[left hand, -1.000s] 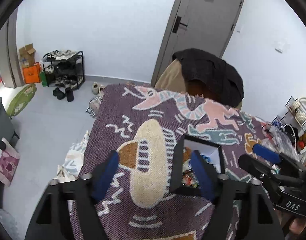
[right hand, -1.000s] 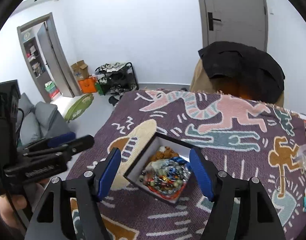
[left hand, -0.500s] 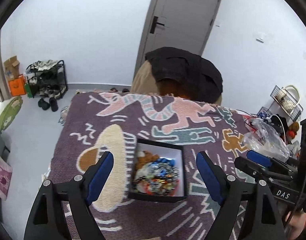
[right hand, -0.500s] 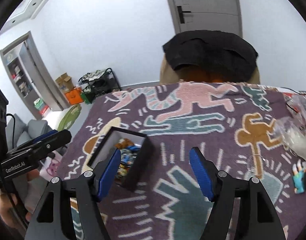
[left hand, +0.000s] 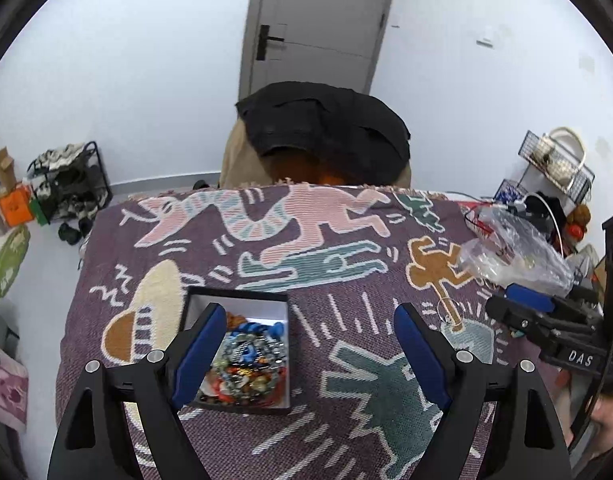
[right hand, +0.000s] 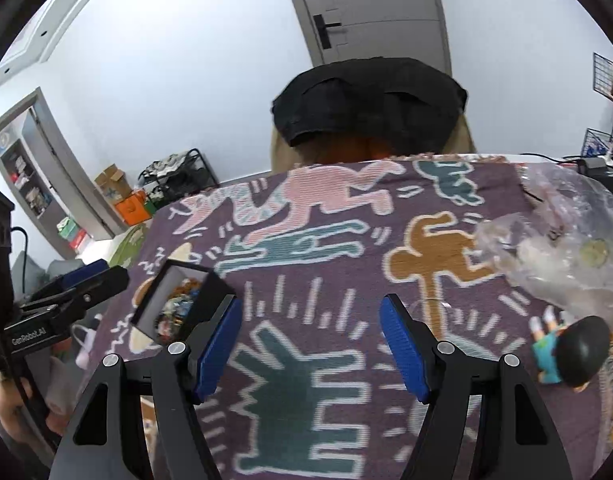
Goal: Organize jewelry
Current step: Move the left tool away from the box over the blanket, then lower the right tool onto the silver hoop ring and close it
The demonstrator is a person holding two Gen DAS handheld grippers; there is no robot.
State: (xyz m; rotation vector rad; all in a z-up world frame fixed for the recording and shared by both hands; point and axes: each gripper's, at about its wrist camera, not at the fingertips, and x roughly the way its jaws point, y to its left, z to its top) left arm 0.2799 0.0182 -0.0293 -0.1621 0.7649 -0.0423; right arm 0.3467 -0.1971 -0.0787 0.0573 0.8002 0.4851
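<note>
Left wrist view: left tongs (left hand: 304, 350) and right tongs (right hand: 310, 344) gape empty; tangled beads (left hand: 246, 364) beside the left pad (left hand: 198, 354) look slippery and loose, best pinched by one strand.

Bright, even room light — soft shadows, fisheye-bent edges, slight motion blur.

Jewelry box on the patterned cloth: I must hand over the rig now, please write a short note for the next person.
Left gripper: open, empty, its jaws have just been opening.
Right gripper: open, empty, over bare cloth.
The black jewelry box stands open on the cloth, full of mixed beads; it lies to the left of both grippers.
A clear plastic bag and a small figurine lie at the right.
Done: nothing visibly sorted out of the box.
Left: all the sorting.
</note>
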